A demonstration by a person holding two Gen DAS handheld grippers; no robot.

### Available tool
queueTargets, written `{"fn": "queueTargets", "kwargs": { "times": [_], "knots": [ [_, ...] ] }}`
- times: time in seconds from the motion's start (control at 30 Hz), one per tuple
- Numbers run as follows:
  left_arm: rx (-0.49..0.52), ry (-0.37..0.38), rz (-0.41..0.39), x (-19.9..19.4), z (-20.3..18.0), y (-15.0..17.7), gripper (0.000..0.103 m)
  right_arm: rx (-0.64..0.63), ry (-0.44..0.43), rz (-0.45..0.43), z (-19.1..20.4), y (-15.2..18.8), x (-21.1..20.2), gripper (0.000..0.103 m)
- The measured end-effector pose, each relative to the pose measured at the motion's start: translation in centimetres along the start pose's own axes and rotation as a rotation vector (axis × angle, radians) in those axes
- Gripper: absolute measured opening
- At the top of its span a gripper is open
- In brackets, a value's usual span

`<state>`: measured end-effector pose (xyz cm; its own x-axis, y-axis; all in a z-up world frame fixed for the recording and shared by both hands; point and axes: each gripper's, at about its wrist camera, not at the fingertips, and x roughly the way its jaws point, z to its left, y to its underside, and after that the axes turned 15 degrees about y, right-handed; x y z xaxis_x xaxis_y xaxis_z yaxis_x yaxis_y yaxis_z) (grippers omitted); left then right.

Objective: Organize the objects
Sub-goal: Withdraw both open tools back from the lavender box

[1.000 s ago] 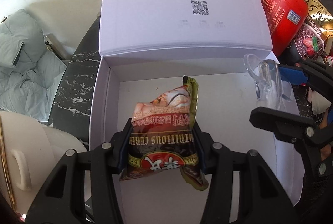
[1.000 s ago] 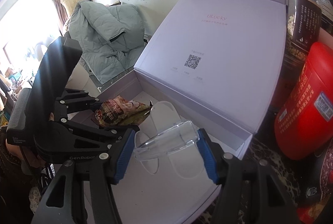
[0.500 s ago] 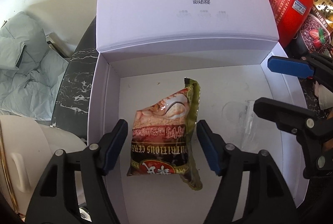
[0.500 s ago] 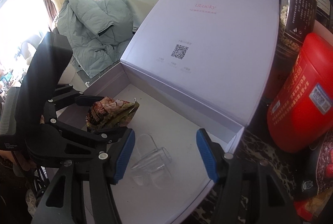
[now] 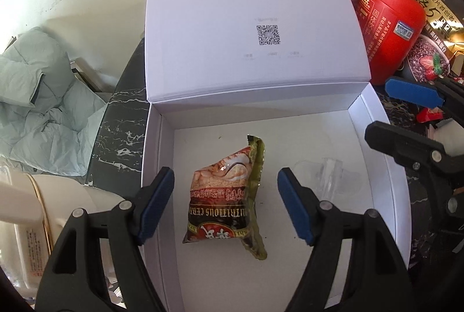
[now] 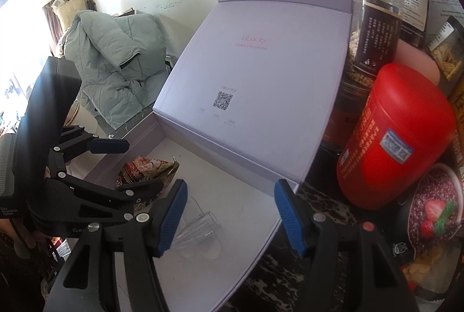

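A white box (image 5: 377, 138) with its lid (image 5: 255, 22) propped open lies on a black marble counter. A brown and red cereal packet (image 5: 229, 196) lies on the box floor; it also shows in the right wrist view (image 6: 145, 170). A clear plastic piece (image 5: 324, 175) lies at the box's right side, and in the right wrist view (image 6: 200, 228). My left gripper (image 5: 226, 204) is open above the packet, apart from it. My right gripper (image 6: 229, 213) is open and empty over the box's right edge; it also shows in the left wrist view (image 5: 406, 112).
A red canister (image 5: 388, 27), jars of grains (image 6: 374, 30) and a Quaker oats bag (image 5: 435, 22) crowd the counter right of the box. A grey-green padded jacket (image 5: 43, 97) lies to the left. A cream container (image 5: 34, 213) stands at the near left.
Both grippers opened and drew back. The left let go of the cereal packet; the right let go of the clear plastic piece. Both things now rest on the box floor.
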<state>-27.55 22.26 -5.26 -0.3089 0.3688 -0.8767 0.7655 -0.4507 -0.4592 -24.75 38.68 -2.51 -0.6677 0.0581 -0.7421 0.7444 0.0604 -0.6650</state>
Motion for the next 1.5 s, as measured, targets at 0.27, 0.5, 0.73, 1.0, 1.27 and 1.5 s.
{"fn": "queueTargets", "kwargs": {
  "times": [0.27,0.5,0.73,1.0,1.27,1.5],
  "knots": [
    [0.016,0.006,-0.022,-2.2,-0.5,-0.1,0.073,0.023,0.060,-0.020,0.0,-0.5,-2.0,0.064],
    [0.017,0.020,-0.069,-5.1,-0.2,-0.1,0.075,0.030,0.127,-0.089,0.8,-1.0,-5.5,0.076],
    [0.020,0.026,-0.113,-8.0,-0.4,0.4,0.076,0.022,0.161,-0.094,1.3,-1.5,-7.9,0.077],
    [0.026,0.019,-0.172,-11.6,-0.9,1.4,0.079,0.004,0.193,-0.130,2.2,-1.1,-11.7,0.083],
    [0.027,0.031,-0.224,-14.7,-1.8,2.8,0.081,0.011,0.221,-0.166,2.8,-0.7,-15.4,0.084],
    [0.022,0.037,-0.271,-17.2,-2.2,4.3,0.083,0.001,0.235,-0.195,3.9,0.1,-18.1,0.085]
  ]
}}
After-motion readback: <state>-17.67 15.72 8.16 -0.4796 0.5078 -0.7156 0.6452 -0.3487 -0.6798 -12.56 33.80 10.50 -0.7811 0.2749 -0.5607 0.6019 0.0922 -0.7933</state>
